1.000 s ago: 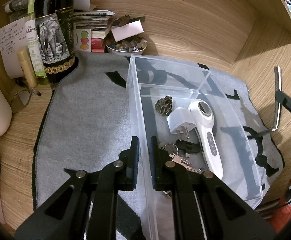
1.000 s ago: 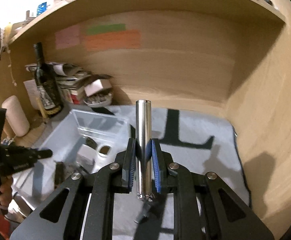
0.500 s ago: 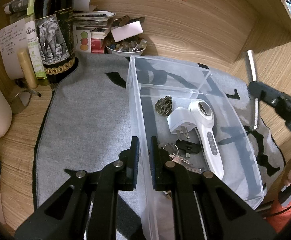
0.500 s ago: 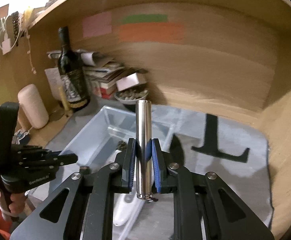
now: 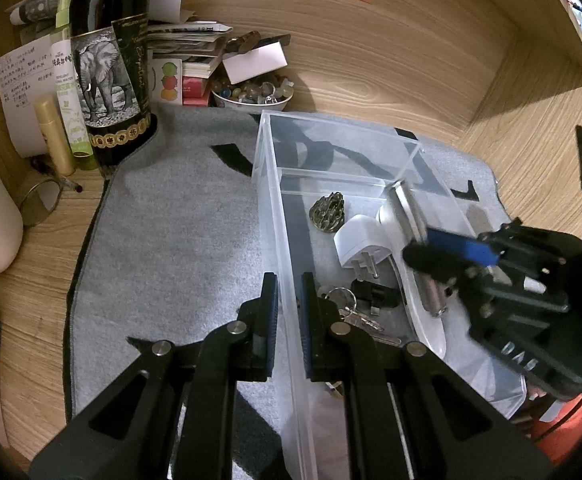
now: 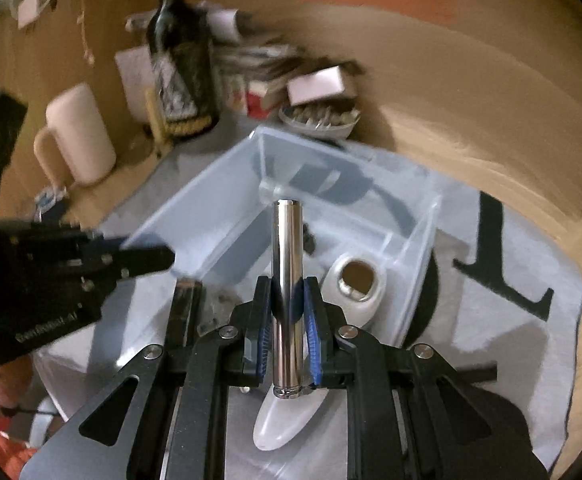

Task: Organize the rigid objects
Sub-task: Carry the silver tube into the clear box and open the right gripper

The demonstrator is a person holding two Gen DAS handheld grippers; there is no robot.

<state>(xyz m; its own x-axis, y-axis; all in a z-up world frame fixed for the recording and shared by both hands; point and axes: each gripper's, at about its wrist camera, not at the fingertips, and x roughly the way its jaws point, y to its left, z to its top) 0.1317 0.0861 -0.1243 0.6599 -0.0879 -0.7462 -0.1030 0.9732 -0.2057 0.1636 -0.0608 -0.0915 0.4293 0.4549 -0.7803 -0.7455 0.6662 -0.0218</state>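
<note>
Left gripper: jaws drawn close together, one finger on each side of a thin upright wall, pads nearly parallel; contact with the wall cannot be confirmed. Body low, pointing forward and slightly down. Seen from the right wrist view, it enters from the left, with part of a hand visible beneath its body.

Right gripper: jaws clamped, blue pads pressed on both sides of a slim cylinder standing upright between them. In the left wrist view it reaches in from the right, tilted downward.

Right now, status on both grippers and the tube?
Left gripper shut on bin wall. Right gripper shut on tube, over bin. White device and plug lie below.
</note>
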